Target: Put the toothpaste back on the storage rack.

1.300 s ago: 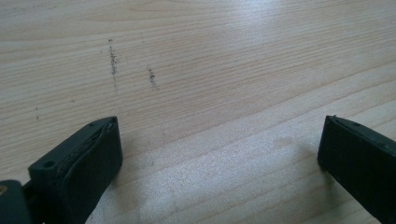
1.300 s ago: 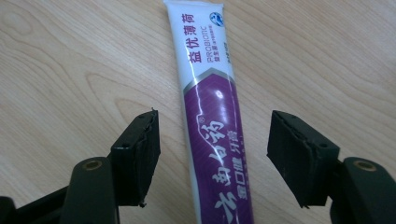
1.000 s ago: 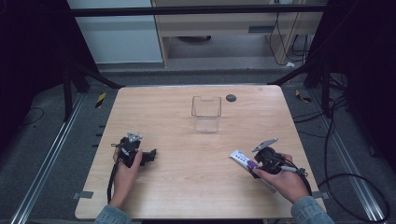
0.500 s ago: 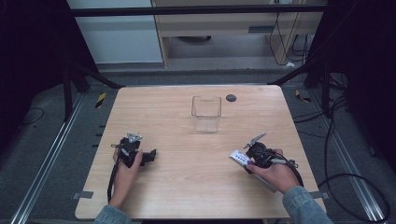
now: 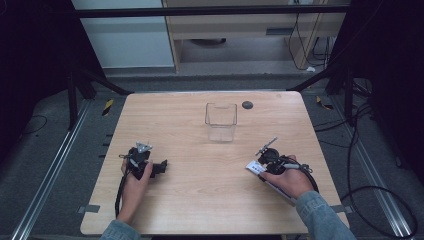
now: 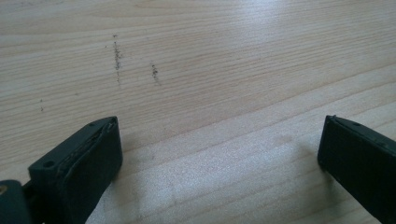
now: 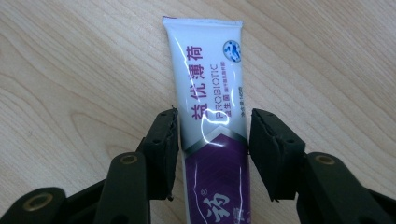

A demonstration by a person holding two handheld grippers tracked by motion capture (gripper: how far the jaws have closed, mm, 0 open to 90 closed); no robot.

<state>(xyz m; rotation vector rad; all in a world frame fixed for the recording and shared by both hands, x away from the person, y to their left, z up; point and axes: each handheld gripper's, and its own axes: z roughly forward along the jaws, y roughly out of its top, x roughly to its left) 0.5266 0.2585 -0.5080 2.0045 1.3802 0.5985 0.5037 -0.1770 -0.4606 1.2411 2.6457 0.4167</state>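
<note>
Two grippers rest low on the table (image 5: 200,200). Right gripper (image 5: 261,161) sits at about 4 o'clock from the table's middle, and its jaws straddle a toothpaste tube (image 7: 210,102) that lies flat on the wood. Its jaws have just been closing; in the right gripper view the pads (image 7: 164,144) stand just beside the tube's two edges, and whether they press on it I cannot tell. From that gripper the tube's crimped white end points to 12 o'clock, with the purple part running back between the jaws. Left gripper (image 5: 159,166) lies at about 8 o'clock, jaws spread wide over bare wood. At 12 o'clock from the table's middle stands a clear bin (image 5: 220,121), upright, well apart from both grippers.
</note>
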